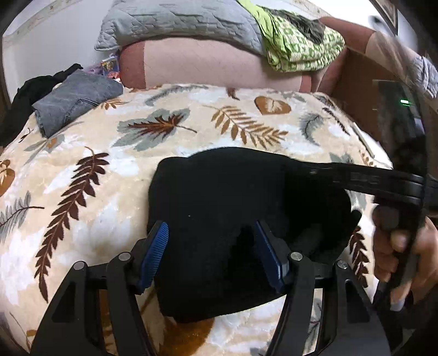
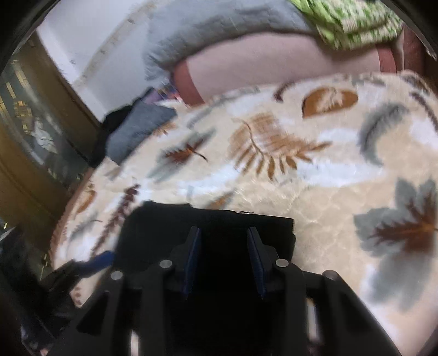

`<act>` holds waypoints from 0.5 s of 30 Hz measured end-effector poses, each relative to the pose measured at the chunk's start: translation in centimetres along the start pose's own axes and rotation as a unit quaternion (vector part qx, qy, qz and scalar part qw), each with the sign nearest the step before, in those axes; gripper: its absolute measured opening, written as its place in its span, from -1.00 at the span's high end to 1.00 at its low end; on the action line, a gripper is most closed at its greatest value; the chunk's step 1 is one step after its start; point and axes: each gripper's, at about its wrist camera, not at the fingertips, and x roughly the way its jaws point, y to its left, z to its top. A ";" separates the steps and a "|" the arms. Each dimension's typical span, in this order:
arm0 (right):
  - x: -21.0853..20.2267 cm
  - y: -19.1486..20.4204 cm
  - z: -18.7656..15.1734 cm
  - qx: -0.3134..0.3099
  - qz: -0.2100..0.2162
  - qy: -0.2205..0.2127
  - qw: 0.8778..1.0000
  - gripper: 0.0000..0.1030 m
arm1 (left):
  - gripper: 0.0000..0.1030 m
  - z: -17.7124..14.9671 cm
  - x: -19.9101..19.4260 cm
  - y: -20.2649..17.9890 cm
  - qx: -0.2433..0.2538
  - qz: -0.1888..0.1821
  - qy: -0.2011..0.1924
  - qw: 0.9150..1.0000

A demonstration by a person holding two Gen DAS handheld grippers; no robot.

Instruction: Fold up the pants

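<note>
The black pants [image 1: 224, 208] lay bunched in a compact, rounded bundle on the leaf-print blanket [image 1: 82, 191] of the bed, near its front edge, and both tools were over them. The left gripper [image 1: 212, 254] had its jaws spread, the ribbed blue pads standing either side of a raised hump of dark cloth without clearly pressing it; the right gripper [image 2: 224, 260] also had its jaws apart, over the flat black cloth [image 2: 208, 232], and whether any cloth lay between them could not be told because black lay against black. The likely trouble was that jaws this wide would close on one layer only, or on none, so the fold would drag open or the bundle would slide. The blanket [image 2: 328, 191] looked plush and soft, so the pants could sink or catch on its pile instead of gliding. The pants seemed thick, matte and limp, apt to slump out of shape once let go. The right wrist view was blurred, so a hasty, poorly aimed pinch was another risk. Behind the pants, at the blanket's far left edge, lay a folded grey garment [image 1: 74, 98]; beyond it lay a quilted grey cover [image 1: 178, 22] and a green patterned cloth [image 1: 301, 46], well apart.
</note>
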 end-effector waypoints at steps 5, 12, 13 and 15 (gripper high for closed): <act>-2.3 0.6 0.2 -0.013 0.014 -0.009 1.000 0.25 | -0.26 0.2 0.0 0.4 -0.009 -0.007 0.004 1.000; -4.8 3.1 -3.3 -0.073 -0.015 0.029 0.997 0.25 | -0.25 -0.6 -0.8 1.0 -0.025 -0.010 0.003 1.000; -5.0 3.0 -4.0 -0.074 -0.022 0.029 0.997 0.26 | -0.25 -0.8 -0.8 1.0 -0.024 -0.008 0.003 1.000; -5.8 2.6 -5.6 -0.073 -0.042 0.021 0.996 0.26 | -0.26 -1.3 -0.8 0.9 -0.018 -0.001 0.004 1.000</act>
